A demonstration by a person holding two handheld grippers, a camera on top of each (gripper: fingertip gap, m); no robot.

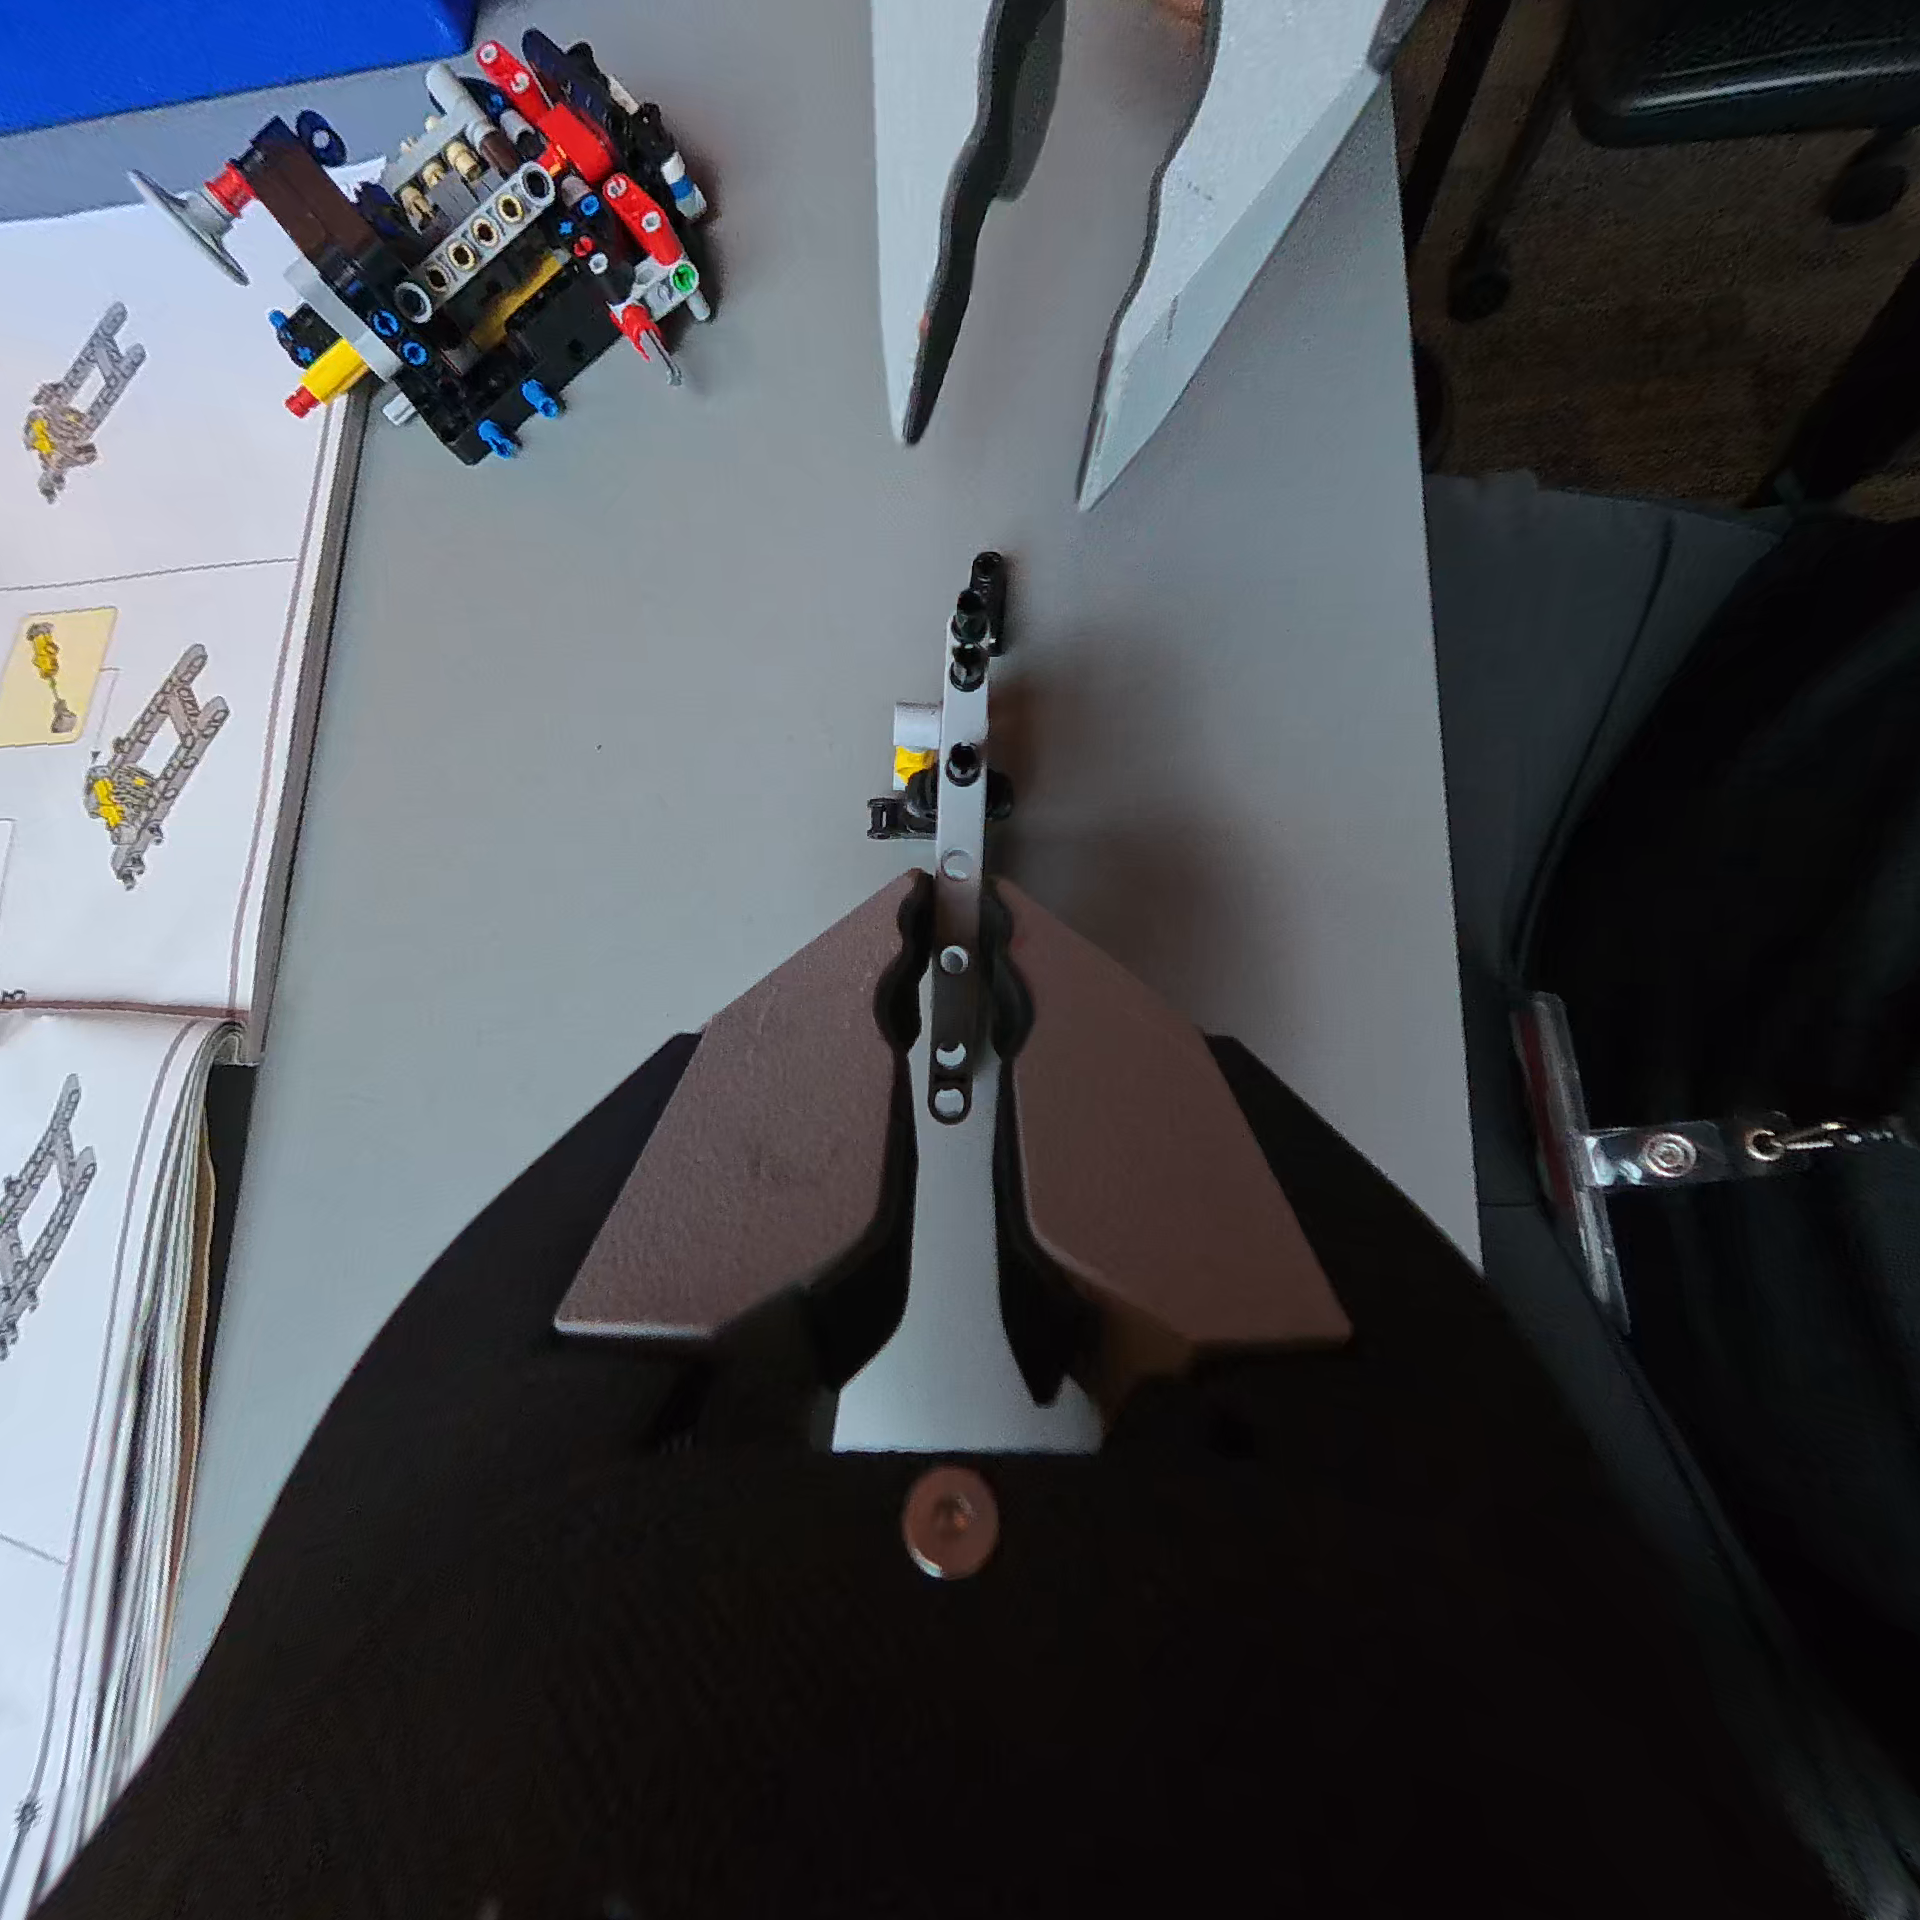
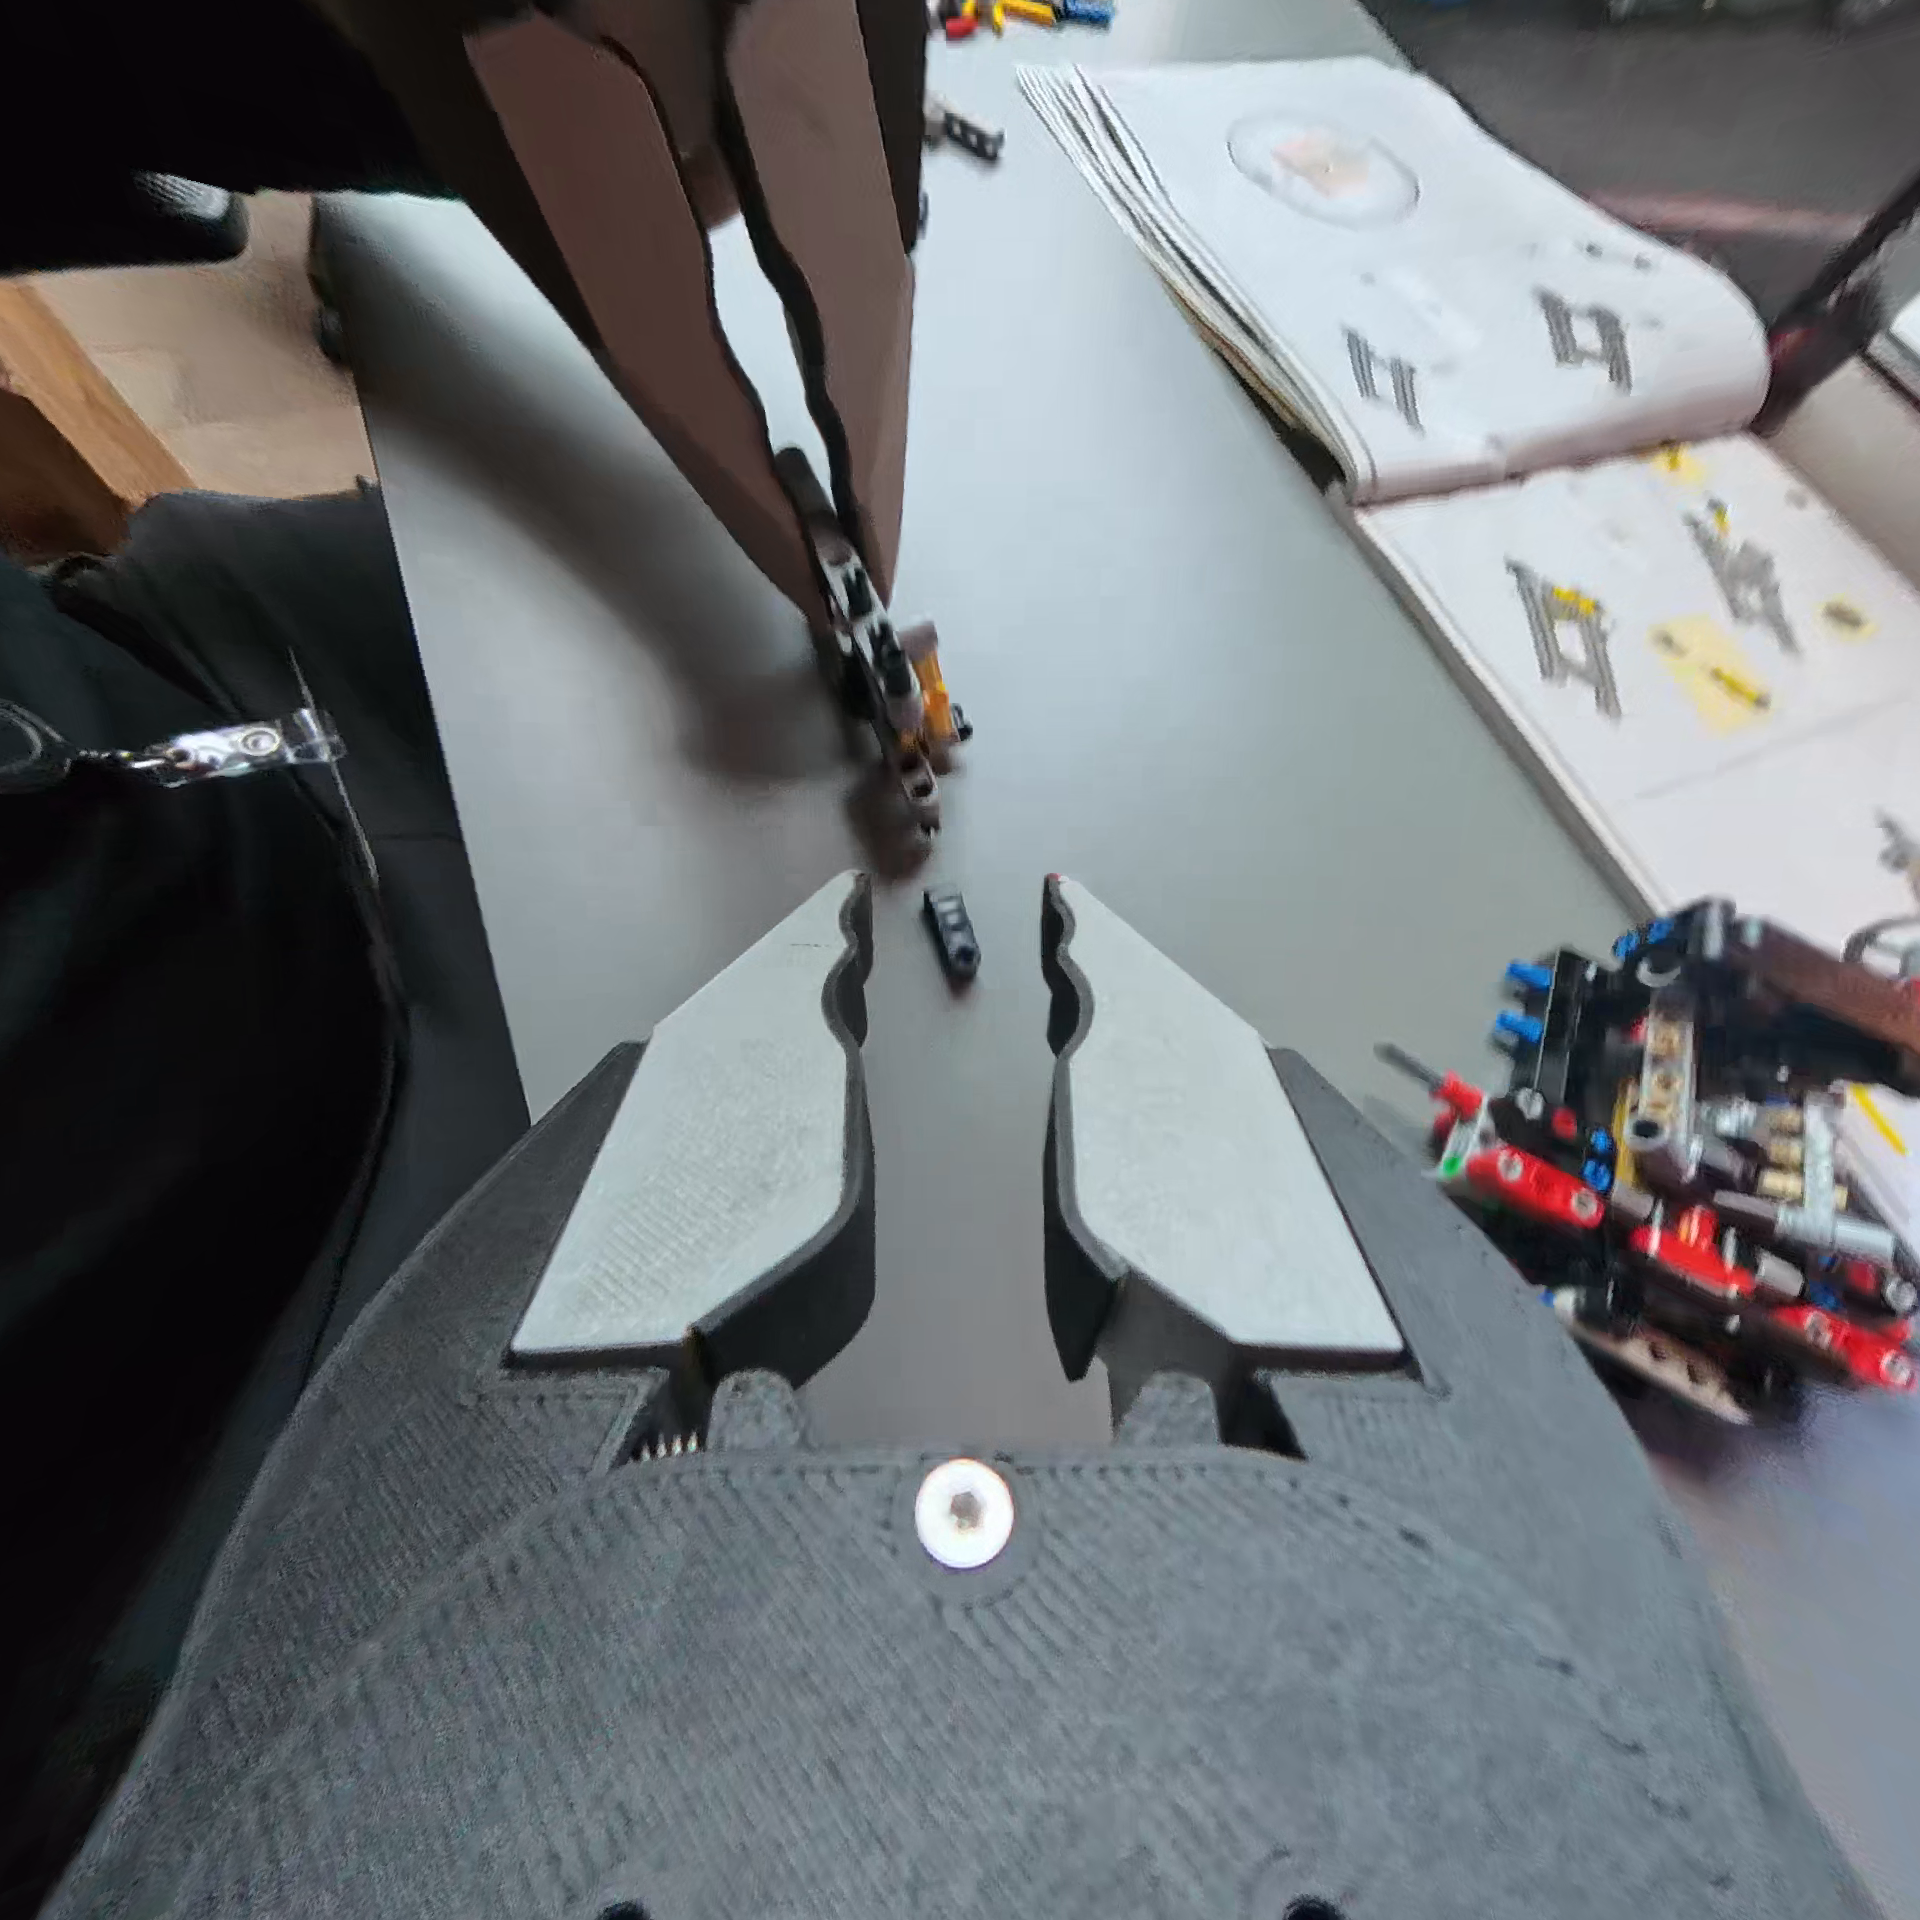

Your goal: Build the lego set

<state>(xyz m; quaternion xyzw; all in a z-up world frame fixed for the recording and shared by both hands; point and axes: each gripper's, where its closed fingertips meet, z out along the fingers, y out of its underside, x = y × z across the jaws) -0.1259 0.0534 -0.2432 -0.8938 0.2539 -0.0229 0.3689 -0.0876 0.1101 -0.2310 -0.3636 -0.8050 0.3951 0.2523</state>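
Observation:
My left gripper point(image 1: 956, 883), with brown fingers, is shut on a long grey beam point(image 1: 961, 821) that carries black pins and a small yellow and white piece. The beam points forward above the grey table point(image 1: 623, 727). A small black pin point(image 1: 987, 587) lies at the beam's far tip. My right gripper point(image 2: 956, 883), with grey fingers, is open and empty. It shows across the table in the left wrist view point(image 1: 997, 457). The black pin point(image 2: 952, 932) lies on the table between its fingertips. The held beam point(image 2: 883, 707) and the left gripper point(image 2: 862, 582) are just beyond.
A larger part-built model point(image 1: 488, 260) of black, grey, red and blue pieces stands at the far left; it also shows at the right in the right wrist view point(image 2: 1704, 1164). An open instruction booklet point(image 1: 135, 675) lies along the left side. A person in dark clothing with a badge clip point(image 1: 1662, 1153) sits at the table edge. There is about 8 centimetres between the tips of the two grippers.

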